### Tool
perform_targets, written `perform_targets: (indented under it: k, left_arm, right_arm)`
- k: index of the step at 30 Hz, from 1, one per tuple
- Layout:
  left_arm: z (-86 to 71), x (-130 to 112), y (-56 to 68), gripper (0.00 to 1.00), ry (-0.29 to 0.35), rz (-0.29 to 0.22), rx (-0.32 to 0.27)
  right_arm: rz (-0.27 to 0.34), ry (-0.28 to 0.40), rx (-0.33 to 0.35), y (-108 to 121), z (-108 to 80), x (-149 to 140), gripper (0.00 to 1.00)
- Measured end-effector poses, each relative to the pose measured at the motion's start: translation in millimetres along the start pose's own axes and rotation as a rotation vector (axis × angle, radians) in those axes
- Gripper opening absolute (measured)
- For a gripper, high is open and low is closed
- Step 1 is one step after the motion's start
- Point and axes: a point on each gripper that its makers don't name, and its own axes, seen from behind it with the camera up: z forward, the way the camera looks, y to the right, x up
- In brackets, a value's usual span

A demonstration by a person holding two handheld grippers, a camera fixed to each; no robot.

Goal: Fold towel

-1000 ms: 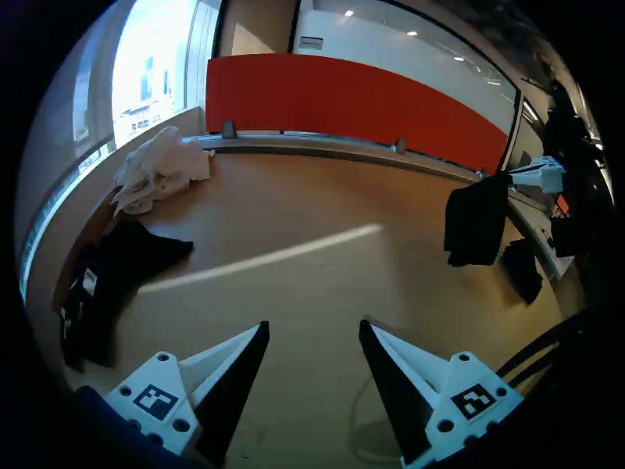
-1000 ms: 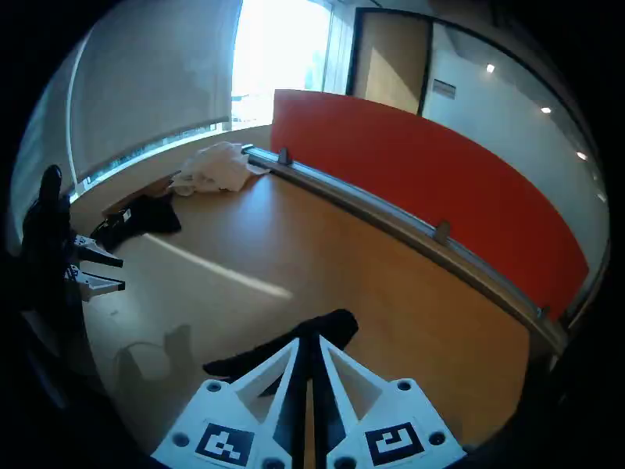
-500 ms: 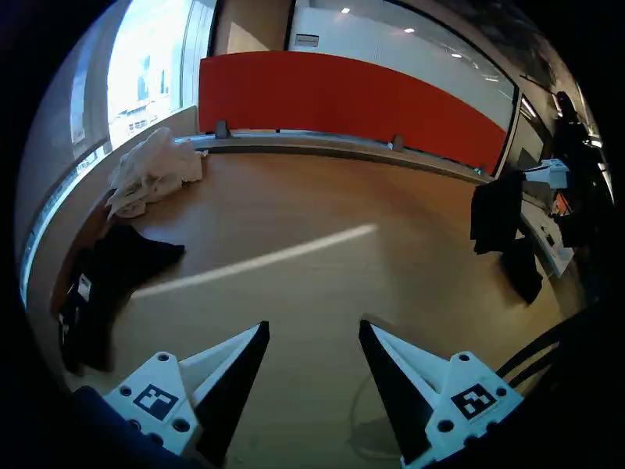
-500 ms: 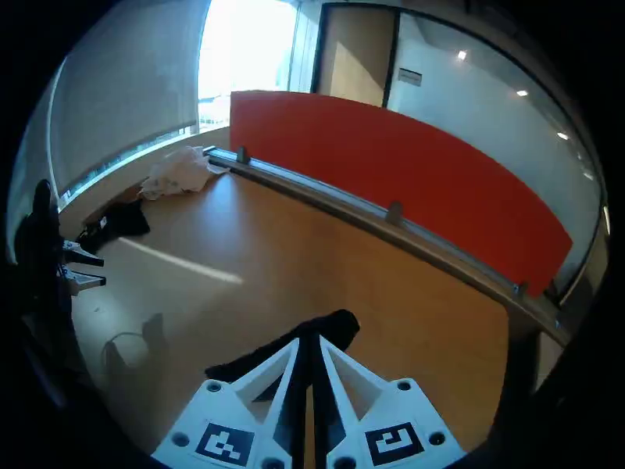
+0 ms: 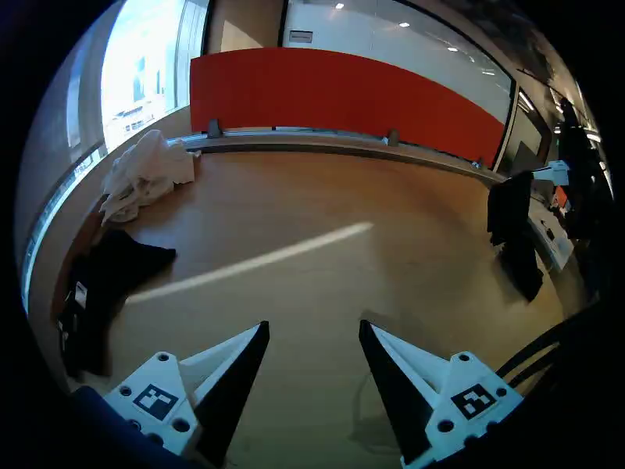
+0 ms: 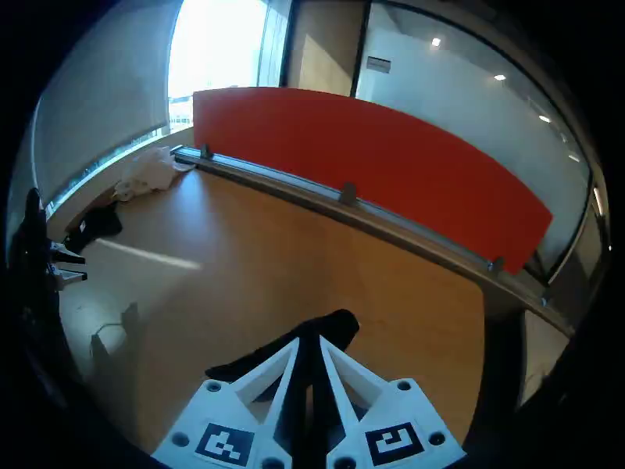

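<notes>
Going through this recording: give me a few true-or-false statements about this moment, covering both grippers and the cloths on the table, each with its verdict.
1. The left gripper is open, with nothing between its fingers. True.
2. The right gripper is open and empty. False: its fingers are shut on a black towel.
3. A crumpled white cloth lies on the table in the corner by the window. True.
4. The partition along the table's far edge is blue. False: it is red.
5. The black towel lies flat and neatly folded on the table. False: in the left gripper view it hangs bunched from the right gripper.
</notes>
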Motion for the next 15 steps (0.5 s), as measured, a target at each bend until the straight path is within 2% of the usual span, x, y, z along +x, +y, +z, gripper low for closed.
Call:
perform_targets:
  k: [8, 15]
  left_arm:
    - [2.9, 3.1, 5.9, 0.85, -0.006, 0.016, -0.002]
    - [4.0, 4.1, 12.4, 0.85, -0.009, 0.023, -0.007]
  right_arm:
    - [0.023, -0.029, -0.049, 35.9, -9.6, -18.5, 0.03]
    - [0.050, -0.047, -0.071, 51.6, -17.0, -35.9, 0.03]
